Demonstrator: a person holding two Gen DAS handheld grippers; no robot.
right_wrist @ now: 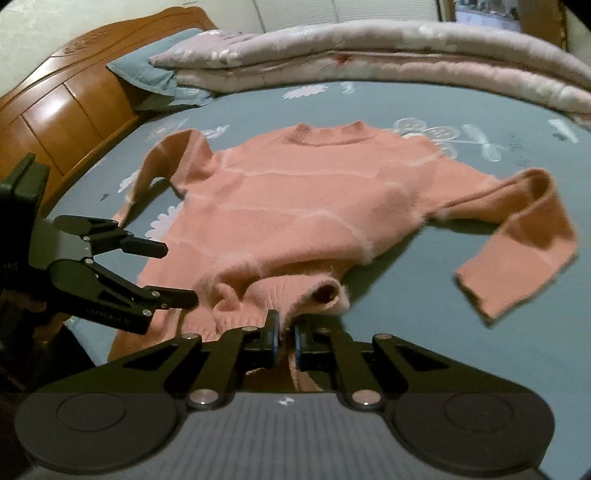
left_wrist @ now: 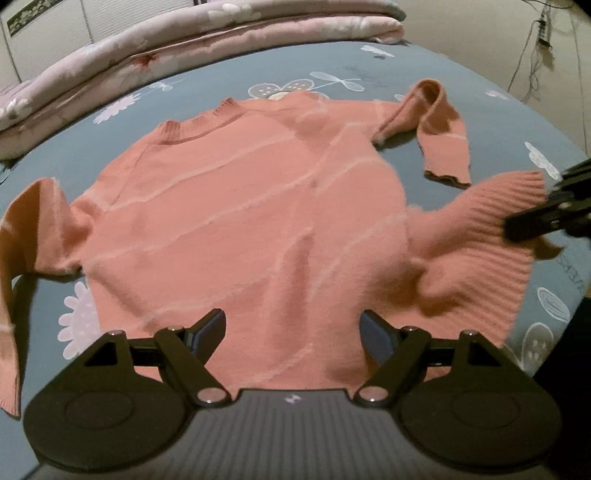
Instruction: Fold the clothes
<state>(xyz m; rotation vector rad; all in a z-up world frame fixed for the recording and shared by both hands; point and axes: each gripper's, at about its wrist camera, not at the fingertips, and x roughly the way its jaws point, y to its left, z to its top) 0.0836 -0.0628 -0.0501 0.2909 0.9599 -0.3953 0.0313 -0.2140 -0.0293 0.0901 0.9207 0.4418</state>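
A pink sweater (left_wrist: 240,206) with thin pale stripes lies front up on the blue sheet, its collar (left_wrist: 195,129) at the far side. Both sleeves are spread out, and the right sleeve (left_wrist: 443,125) is bent back on itself. My left gripper (left_wrist: 291,332) hovers open over the sweater's near edge, with nothing between its fingers. My right gripper (right_wrist: 286,339) is shut on the ribbed hem (right_wrist: 295,291), which is lifted and bunched at the right corner. In the left wrist view that hem (left_wrist: 491,221) rises toward the right gripper (left_wrist: 517,225). In the right wrist view the left gripper (right_wrist: 177,273) is open beside the sweater (right_wrist: 295,199).
The bed sheet (left_wrist: 498,122) is blue with white flower prints. A folded pink quilt (right_wrist: 369,55) lies along the far side, with a blue pillow (right_wrist: 147,70) beside it. A wooden headboard (right_wrist: 55,110) stands at the left. Cables (left_wrist: 543,29) hang on the wall.
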